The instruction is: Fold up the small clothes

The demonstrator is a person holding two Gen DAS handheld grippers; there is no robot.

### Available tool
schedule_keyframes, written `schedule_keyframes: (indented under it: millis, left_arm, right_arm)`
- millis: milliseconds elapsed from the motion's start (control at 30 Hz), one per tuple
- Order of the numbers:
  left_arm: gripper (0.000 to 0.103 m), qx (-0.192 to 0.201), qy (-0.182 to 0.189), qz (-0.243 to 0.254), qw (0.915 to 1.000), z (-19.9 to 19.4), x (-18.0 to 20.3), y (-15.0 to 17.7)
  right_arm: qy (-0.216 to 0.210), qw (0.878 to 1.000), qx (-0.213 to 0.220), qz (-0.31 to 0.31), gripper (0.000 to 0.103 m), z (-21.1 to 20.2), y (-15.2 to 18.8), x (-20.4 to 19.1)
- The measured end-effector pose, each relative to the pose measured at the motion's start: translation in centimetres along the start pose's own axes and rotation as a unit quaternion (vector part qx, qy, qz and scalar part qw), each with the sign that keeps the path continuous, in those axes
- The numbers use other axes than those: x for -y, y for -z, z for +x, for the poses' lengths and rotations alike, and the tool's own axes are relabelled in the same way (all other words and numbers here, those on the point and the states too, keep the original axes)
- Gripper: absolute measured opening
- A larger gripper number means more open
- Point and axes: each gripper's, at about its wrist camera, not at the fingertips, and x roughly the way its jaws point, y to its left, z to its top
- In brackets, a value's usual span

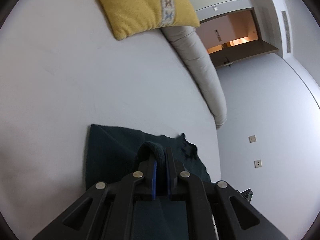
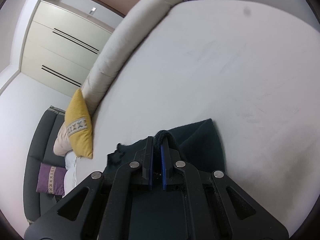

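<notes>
A dark teal garment [image 1: 112,150] lies on the white bed sheet [image 1: 80,70]. My left gripper [image 1: 160,154] is shut on a bunched fold of its edge, and the cloth hangs from the blue pads down to the sheet. In the right wrist view the same dark garment [image 2: 200,140] spreads to the right of my right gripper [image 2: 157,142], which is shut on another rolled edge of it. A ragged dark corner [image 2: 117,154] sticks out to the left of the right gripper.
A yellow cushion [image 1: 144,6] lies at the head of the bed by a long beige bolster [image 1: 200,64]. A dark sofa [image 2: 38,160] with a purple cushion [image 2: 51,178] stands beside the bed. White cupboards [image 2: 60,46] and an open doorway [image 1: 232,34] are behind.
</notes>
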Motion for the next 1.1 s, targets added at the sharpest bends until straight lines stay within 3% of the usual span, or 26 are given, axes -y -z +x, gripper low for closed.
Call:
schedule_keyframes:
  millis: [300,367,400,433,500,633,800,900,1100]
  left_arm:
    - [0.010,-0.004,-0.019,-0.010,0.9998,3.9,-1.2,-2.1]
    - [0.032,-0.009,-0.027,-0.017,0.9994,4.4,-1.6,-2.6]
    - [0.053,-0.008,-0.031,-0.019,0.9993,4.4,-1.7,-2.7]
    - [0.062,-0.003,-0.034,-0.020,0.9992,4.2,-1.7,-2.8]
    - [0.063,0.008,-0.020,-0.021,0.9995,3.2,-1.9,-2.8]
    - [0.063,0.022,-0.006,-0.025,0.9994,1.1,-2.0,-2.5]
    - [0.064,0.021,-0.044,0.045,0.9978,0.2,0.8,-0.4]
    - [0.065,0.018,-0.111,0.093,0.9893,0.6,1.8,1.4]
    - [0.065,0.019,-0.138,0.119,0.9832,-0.9,0.6,4.9]
  right_arm:
    - [0.017,0.999,-0.011,0.025,0.008,5.6,-1.6,2.3]
    - [0.022,0.999,-0.016,0.038,0.009,6.5,-2.0,2.9]
    - [0.021,0.999,-0.020,0.044,0.012,6.9,-2.1,3.1]
    - [0.020,0.999,-0.017,0.047,0.013,7.1,-2.2,3.3]
    - [0.032,0.999,0.012,0.041,0.029,6.3,-2.4,3.2]
    - [0.032,0.997,0.046,0.047,0.033,4.7,-2.7,2.9]
    - [0.041,0.998,0.038,-0.025,0.033,4.5,-1.3,-0.7]
    - [0.066,0.994,0.017,-0.082,0.033,5.7,0.3,-3.1]
    - [0.111,0.982,0.009,-0.153,0.033,6.9,2.7,-4.7]
